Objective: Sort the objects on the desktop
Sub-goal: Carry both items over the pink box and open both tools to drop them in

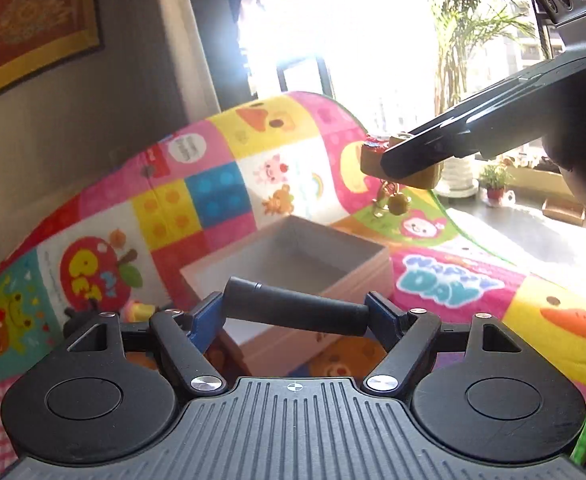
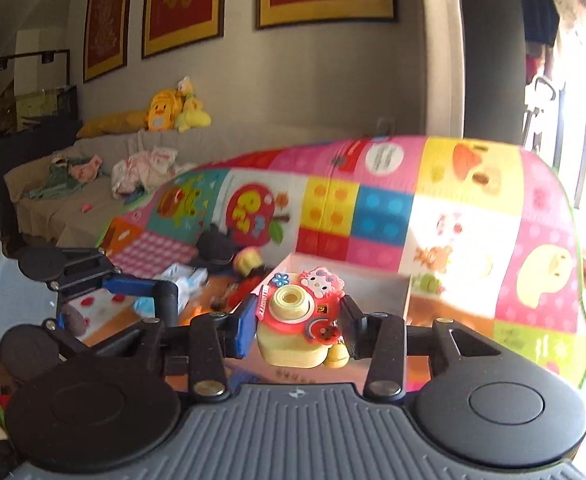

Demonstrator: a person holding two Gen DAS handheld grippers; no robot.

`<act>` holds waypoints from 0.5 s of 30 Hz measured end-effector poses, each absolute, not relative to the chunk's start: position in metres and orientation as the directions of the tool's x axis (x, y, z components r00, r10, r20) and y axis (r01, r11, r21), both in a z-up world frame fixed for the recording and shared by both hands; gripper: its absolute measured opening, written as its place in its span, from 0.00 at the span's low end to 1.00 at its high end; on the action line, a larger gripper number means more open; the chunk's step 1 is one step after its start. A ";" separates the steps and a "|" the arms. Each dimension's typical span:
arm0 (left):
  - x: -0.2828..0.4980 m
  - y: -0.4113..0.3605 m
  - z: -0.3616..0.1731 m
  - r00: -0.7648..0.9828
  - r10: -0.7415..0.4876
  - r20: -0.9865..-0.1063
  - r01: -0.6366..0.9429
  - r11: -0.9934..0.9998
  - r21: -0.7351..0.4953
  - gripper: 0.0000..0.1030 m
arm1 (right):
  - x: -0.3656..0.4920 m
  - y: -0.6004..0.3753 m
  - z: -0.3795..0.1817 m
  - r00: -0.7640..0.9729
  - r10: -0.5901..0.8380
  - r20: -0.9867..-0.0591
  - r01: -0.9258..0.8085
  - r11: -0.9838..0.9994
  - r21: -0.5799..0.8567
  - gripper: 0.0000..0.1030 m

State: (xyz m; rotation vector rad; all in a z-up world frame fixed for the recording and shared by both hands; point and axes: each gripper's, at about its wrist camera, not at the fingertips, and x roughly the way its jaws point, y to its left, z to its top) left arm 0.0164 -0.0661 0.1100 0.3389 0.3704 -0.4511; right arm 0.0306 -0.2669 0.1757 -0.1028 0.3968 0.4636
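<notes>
The open box on the colourful play mat looks empty, so sorting seems barely begun. The left gripper clamps a black cylinder; the right gripper grips a yellow toy camera, red-fronted with cartoon stickers, above the mat. Clutter beyond stays blurred.

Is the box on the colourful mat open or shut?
Open. The box has no lid on it, and its pale inside walls and floor show. What shows of the inside looks empty.
</notes>
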 end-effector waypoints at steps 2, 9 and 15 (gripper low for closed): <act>0.049 -0.080 0.112 0.837 -0.349 -0.422 0.464 0.862 0.206 0.79 | 0.061 -0.265 0.184 0.830 0.386 -0.404 -0.424 0.906 -0.005 0.41; 0.146 -0.106 0.085 0.799 -0.317 -0.511 0.423 0.900 0.104 0.79 | 0.185 -0.248 0.149 0.749 0.328 -0.575 -0.355 0.932 0.069 0.41; 0.180 -0.092 0.083 0.800 -0.312 -0.513 0.392 0.918 0.053 0.94 | 0.242 -0.242 0.114 0.726 0.270 -0.633 -0.257 0.960 0.115 0.43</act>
